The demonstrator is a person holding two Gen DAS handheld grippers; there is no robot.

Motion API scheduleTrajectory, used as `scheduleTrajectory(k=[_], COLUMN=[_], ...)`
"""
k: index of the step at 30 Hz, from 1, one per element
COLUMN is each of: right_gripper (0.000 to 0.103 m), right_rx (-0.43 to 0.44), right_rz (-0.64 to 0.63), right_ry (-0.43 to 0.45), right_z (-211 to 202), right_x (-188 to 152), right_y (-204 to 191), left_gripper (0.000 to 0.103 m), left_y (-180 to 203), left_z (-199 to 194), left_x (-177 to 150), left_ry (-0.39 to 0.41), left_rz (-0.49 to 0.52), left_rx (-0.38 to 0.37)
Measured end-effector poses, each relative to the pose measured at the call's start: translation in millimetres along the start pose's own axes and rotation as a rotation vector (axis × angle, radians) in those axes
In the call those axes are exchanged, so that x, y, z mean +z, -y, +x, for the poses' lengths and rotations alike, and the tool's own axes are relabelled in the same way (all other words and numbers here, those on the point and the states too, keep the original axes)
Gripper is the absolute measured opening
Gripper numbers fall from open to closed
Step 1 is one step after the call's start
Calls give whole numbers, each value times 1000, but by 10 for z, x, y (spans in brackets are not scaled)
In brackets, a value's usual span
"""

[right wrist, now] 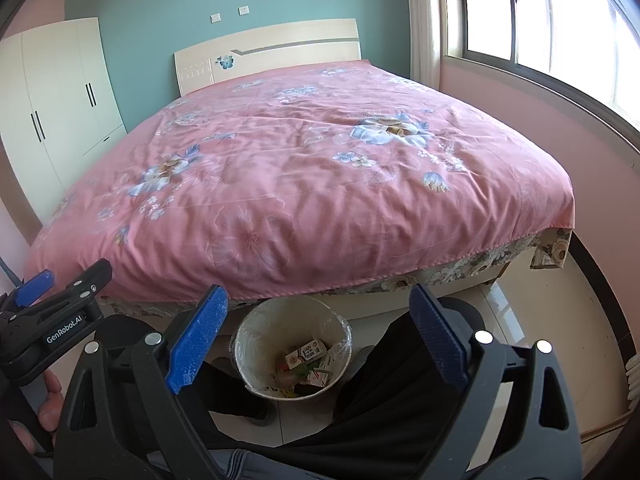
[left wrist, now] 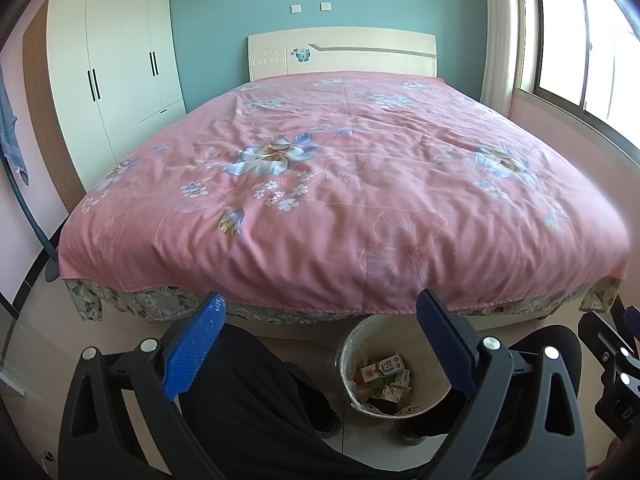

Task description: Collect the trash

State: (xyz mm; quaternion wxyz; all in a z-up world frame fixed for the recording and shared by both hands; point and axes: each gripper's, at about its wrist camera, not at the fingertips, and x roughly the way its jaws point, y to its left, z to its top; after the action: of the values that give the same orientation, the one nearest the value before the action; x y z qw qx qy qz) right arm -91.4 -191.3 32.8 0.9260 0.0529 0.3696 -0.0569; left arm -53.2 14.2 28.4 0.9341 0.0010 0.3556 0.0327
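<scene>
We hold both tools above the foot of the bed, and the task looks close to finished, judging from how things lie. The left gripper (left wrist: 320,312) fills the bottom of its own view with jaws spread wide and nothing between them; the right gripper (right wrist: 320,308) sits likewise at the bottom of its view, jaws spread and empty. Between our legs, low in the centre of both frames, the trash bin (right wrist: 256,328) stands on the tiled floor (right wrist: 520,320) just in front of the bed's edge, lined with a clear plastic bag. Inside it lies the trash (right wrist: 306,364): small printed cartons and wrappers heaped at the bottom, filling only the lower part of the bin. The pink floral bedspread (left wrist: 340,184) across the middle of each frame shows no litter on it, and the strips of floor we can see beside the bed look bare too. The fisheye blurs the far corners and hides the floor behind us, so a stray piece could remain there. What is left, we judge, is at most a last check of the room.
</scene>
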Motion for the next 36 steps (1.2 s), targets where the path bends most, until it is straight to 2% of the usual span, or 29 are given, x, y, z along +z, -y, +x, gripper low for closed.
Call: scheduleTrajectory(k=[36], right_gripper=[91], right_rx=[3], right_rz=[0], right_ry=[-2], right_z=[11], right_x=[-2], right_y=[5], left_gripper=[98], left_y=[47], left_z=[-2], left_x=[-4], left_ry=[-1], left_rz=[14], left_rx=[-11])
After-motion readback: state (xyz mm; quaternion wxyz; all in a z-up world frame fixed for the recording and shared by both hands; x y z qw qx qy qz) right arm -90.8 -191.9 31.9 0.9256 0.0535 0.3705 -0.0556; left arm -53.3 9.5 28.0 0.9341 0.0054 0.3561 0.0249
